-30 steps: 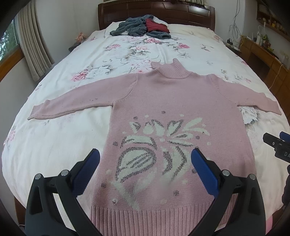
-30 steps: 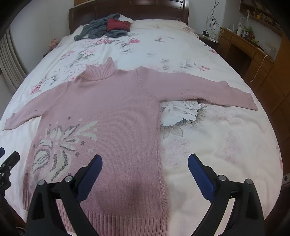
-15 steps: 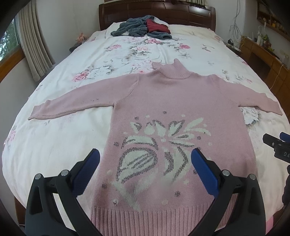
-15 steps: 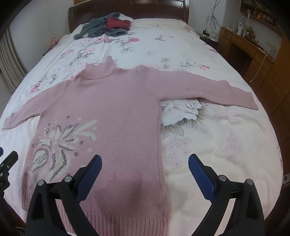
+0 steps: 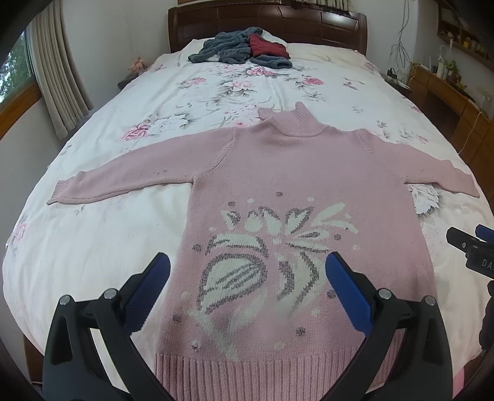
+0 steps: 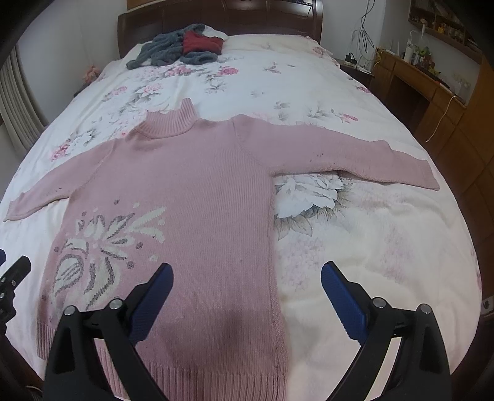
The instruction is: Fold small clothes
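Observation:
A pink knitted turtleneck sweater (image 5: 296, 172) (image 6: 185, 191) with a white and grey leaf pattern lies flat on the bed, front up, both sleeves spread out sideways, hem nearest to me. My left gripper (image 5: 247, 271) hovers open above the sweater's lower left part, nothing between its blue pads. My right gripper (image 6: 247, 277) hangs open over the lower right edge of the sweater, also empty. The right gripper's tip (image 5: 469, 246) shows at the right edge of the left wrist view, and the left gripper's tip (image 6: 14, 277) at the left edge of the right wrist view.
The bed's flowered white cover (image 5: 216, 92) (image 6: 370, 231) stretches to a dark wooden headboard (image 5: 268, 21). A heap of grey and red clothes (image 5: 244, 46) (image 6: 182, 46) lies near the pillows. Curtains (image 5: 52, 71) hang on the left; a wooden desk (image 6: 426, 83) stands on the right.
Both grippers have drifted slightly back from the bed, so the sweater sits a little lower in view. It lies as before, and both grippers stay open.

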A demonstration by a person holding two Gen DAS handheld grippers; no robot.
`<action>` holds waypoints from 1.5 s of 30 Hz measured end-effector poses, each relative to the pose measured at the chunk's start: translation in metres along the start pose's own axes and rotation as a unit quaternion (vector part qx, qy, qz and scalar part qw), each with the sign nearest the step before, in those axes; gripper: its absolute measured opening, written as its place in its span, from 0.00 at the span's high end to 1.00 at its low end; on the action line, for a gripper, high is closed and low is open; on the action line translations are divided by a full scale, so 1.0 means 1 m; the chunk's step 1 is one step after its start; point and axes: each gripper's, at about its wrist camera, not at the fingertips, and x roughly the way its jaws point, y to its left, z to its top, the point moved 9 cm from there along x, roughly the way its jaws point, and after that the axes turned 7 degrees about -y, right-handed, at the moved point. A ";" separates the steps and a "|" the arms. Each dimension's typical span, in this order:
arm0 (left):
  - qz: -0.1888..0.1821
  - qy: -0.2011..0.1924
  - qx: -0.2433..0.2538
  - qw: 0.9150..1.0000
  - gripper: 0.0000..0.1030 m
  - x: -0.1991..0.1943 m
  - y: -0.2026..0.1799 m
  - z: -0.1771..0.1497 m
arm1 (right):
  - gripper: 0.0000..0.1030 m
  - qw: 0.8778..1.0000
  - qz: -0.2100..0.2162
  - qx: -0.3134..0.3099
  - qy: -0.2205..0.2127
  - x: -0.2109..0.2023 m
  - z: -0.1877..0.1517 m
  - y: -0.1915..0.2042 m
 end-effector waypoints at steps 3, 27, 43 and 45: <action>0.001 0.001 0.001 1.000 0.03 0.000 0.000 0.000 | 0.06 1.000 0.000 0.000 0.000 0.000 0.000 0.000; 0.000 0.005 0.002 1.000 0.03 0.003 0.003 -0.002 | 0.06 1.000 0.000 0.002 -0.004 0.002 0.000 0.000; -0.067 0.023 -0.019 0.997 0.03 0.088 -0.082 0.062 | 0.06 0.984 -0.067 0.160 0.028 0.084 0.073 -0.264; -0.071 0.021 -0.020 0.997 0.03 0.105 -0.103 0.080 | 0.06 0.976 -0.082 0.192 0.055 0.105 0.079 -0.314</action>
